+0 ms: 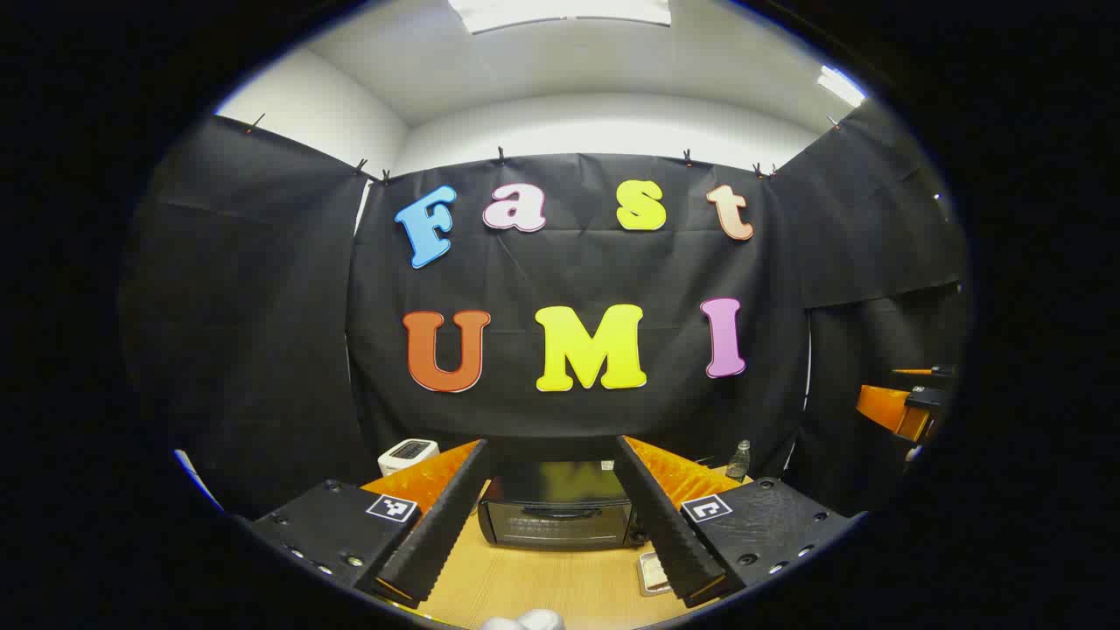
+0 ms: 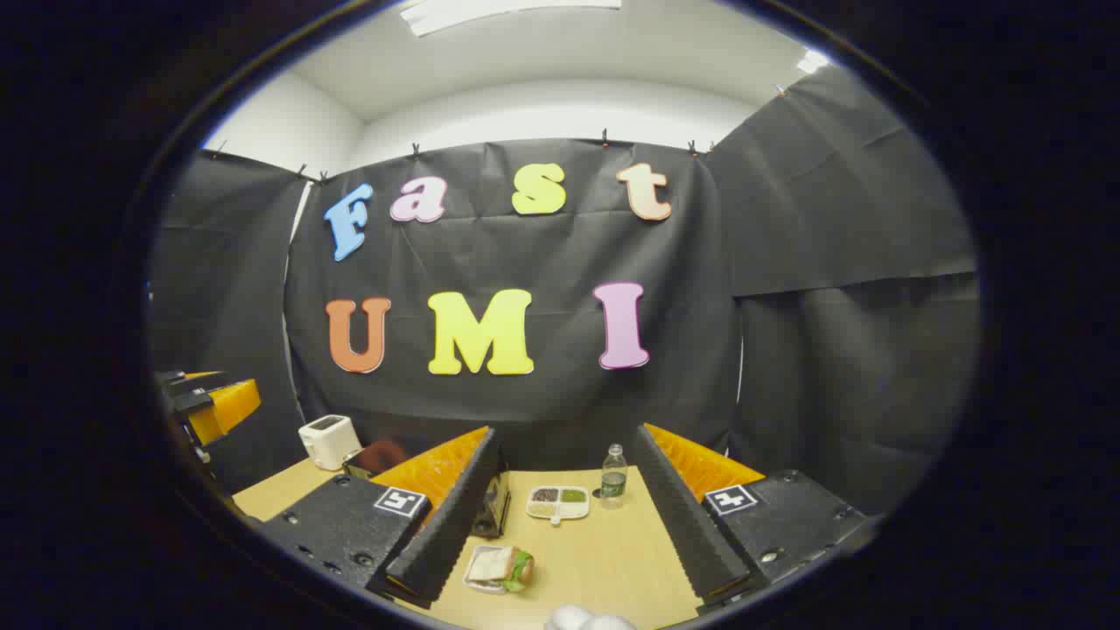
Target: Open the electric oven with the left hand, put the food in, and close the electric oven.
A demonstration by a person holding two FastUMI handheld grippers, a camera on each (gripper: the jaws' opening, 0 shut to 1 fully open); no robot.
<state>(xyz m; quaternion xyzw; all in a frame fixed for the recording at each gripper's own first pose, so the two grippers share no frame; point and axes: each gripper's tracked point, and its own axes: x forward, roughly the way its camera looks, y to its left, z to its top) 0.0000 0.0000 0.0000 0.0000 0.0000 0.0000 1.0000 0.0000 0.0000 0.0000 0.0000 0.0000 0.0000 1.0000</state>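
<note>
My left gripper (image 1: 551,507) is held above the table (image 1: 525,586), its jaws spread wide and holding nothing. The oven (image 1: 558,516) sits straight ahead between them at the table's far edge, door shut. A toaster (image 1: 408,455) stands to its left, a bottle (image 1: 739,460) to its right. My right gripper (image 2: 569,507), also wide and empty, hovers over the sandwich (image 2: 499,567) on its tray, near the left finger. A divided dish (image 2: 558,502) lies beyond, beside the bottle (image 2: 614,477).
</note>
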